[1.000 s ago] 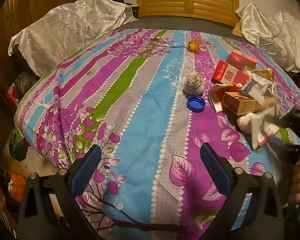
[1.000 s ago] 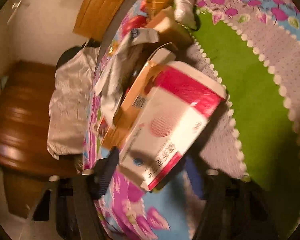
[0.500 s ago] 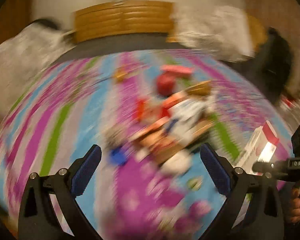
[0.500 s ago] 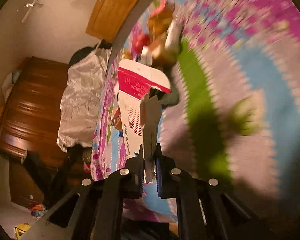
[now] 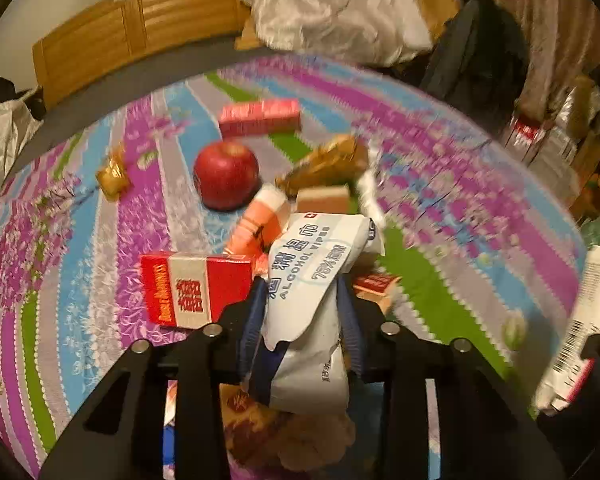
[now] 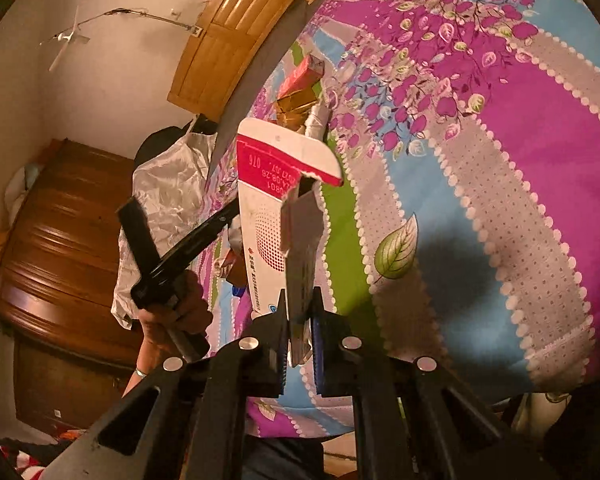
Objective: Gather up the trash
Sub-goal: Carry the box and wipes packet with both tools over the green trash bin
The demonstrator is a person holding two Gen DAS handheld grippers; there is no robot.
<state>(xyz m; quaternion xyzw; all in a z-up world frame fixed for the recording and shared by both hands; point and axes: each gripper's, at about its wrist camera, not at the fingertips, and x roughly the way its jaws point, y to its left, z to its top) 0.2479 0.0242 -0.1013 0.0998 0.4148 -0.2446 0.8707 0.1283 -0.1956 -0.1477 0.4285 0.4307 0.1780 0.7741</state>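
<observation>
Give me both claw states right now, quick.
Left claw: closed on the alcohol wipes pack.
Right claw: closed on the white-and-red carton.

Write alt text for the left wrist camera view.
The left gripper is shut on a white alcohol wipes pack over a striped floral bedspread. Beyond lie a red apple, red boxes and wrappers.

The white wipes packet (image 5: 312,264) carries large blue Chinese characters, the words "ALCOHOL WIPES" beneath them, and "75%" along its edge. The red and white box (image 5: 196,294) bears red Chinese characters on its white band; its yellow lettering is too blurred to read. The white and red carton (image 6: 272,216) shows upside-down white digits, partly legible, ending in "076".
</observation>
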